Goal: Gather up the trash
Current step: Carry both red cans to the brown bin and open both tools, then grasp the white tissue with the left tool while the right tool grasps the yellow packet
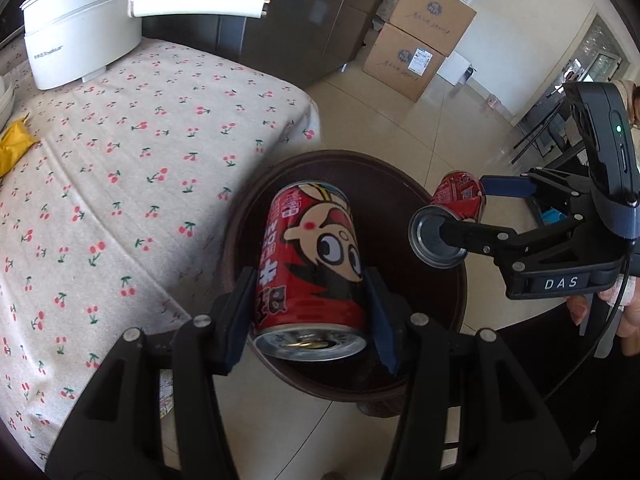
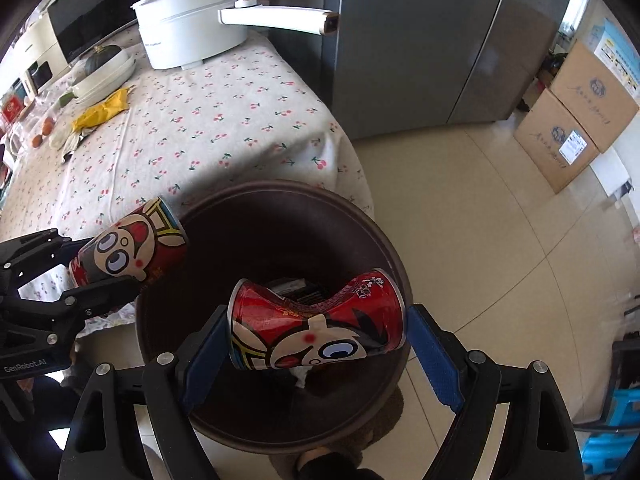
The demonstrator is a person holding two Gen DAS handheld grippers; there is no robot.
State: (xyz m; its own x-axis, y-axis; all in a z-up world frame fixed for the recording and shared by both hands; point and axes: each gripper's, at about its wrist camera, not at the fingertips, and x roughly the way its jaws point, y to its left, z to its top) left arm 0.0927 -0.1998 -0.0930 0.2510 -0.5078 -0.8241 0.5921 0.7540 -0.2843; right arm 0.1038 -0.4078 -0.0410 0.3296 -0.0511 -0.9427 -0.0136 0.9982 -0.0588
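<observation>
My left gripper (image 1: 312,320) is shut on an intact red cartoon can (image 1: 312,256), held over the dark brown round bin (image 1: 456,304) beside the table. My right gripper (image 2: 316,356) has its jaws spread around a crushed red cartoon can (image 2: 316,328) that hangs above the bin's opening (image 2: 168,344); the left pad touches it, the right pad stands slightly off. The right gripper (image 1: 464,216) with the crushed can (image 1: 456,196) also shows in the left wrist view, and the left gripper (image 2: 120,268) with the intact can (image 2: 132,244) in the right wrist view. Dark scraps lie inside the bin.
A table with a cherry-print cloth (image 2: 192,120) stands left of the bin. On it are a white electric pot (image 2: 192,16), a yellow wrapper (image 2: 104,112), a dish and small items. A grey fridge (image 2: 420,40) and stacked cardboard boxes (image 2: 572,116) stand on the tiled floor behind.
</observation>
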